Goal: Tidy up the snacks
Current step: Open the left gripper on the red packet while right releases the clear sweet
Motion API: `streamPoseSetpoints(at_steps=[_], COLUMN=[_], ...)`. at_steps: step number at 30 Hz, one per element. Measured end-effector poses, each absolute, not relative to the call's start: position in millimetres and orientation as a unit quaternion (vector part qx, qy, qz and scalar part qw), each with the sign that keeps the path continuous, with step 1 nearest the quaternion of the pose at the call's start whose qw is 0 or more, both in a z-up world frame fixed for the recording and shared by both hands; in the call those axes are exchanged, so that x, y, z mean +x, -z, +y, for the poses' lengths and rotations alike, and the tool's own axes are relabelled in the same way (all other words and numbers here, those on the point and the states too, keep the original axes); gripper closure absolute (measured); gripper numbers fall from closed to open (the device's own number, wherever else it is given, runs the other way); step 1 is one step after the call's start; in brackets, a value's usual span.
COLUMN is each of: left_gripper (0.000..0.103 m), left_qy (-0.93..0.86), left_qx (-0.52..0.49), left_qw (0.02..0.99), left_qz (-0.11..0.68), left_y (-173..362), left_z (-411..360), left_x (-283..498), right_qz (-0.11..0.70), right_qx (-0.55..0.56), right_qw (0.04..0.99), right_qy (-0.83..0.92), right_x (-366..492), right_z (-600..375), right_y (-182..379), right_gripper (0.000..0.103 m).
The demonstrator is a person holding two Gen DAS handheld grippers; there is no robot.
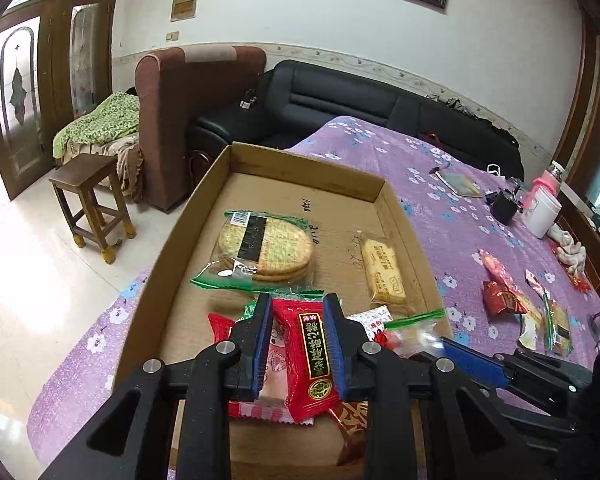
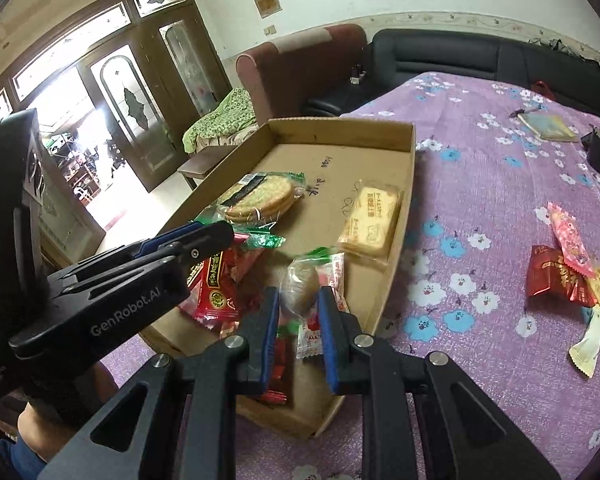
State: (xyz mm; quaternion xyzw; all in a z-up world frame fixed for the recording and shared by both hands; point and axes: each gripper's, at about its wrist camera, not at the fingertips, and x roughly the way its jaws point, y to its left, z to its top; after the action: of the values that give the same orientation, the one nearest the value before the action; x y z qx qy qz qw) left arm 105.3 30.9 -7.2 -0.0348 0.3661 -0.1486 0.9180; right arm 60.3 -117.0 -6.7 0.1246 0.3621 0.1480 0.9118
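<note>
Left wrist view shows the left gripper (image 1: 298, 344) clamped on a red snack packet (image 1: 309, 354) over the cardboard box (image 1: 204, 196) — light, crinkly, slippery, best pinched mid-body — while the right gripper (image 2: 299, 334) grasps a clear-wrapped pastry (image 2: 300, 286).

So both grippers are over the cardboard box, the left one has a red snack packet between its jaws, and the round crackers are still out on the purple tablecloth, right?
Not quite. The round crackers already lie inside the cardboard box, not on the purple tablecloth; the left wrist view shows this. The rest holds: the left gripper has the red snack packet between its jaws, and the right gripper is over the box too.
</note>
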Motion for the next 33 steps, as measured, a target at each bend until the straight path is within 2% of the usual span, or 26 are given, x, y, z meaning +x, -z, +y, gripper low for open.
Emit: streamPoseSetpoints(at_steps=[3,4,12,15,33], left_gripper=[0.048,0.047,0.046,0.038,0.038], left_qy=[0.152,0.151,0.16,0.159,0.179], left_qx=[-0.04,-0.04,-0.045,-0.045,-0.021], left_qw=[0.917,0.919,0.919,0.92,0.92], left_qz=[0.366,0.363,0.358,0.356,0.349], left_y=[6,5,-3,-6,-21], left_z=[32,32,30,28,-4], left_x=[105,104,98,96,80], right_qz=[0.357,0.353,0.335,0.331,0.312], right_qx=[0.12,0.12,0.121,0.123,0.166], right_qw=[0.915,0.917,0.923,0.924,0.926], right_qy=[-0.143,-0.14,-0.145,-0.149,-0.134], right_x=[58,57,42,36,7], right_z=[-117,-118,-119,-120,-172], right_y=[3,2,-9,-11,-19], right_gripper=[0.064,0.059,0.058,0.058,0.058])
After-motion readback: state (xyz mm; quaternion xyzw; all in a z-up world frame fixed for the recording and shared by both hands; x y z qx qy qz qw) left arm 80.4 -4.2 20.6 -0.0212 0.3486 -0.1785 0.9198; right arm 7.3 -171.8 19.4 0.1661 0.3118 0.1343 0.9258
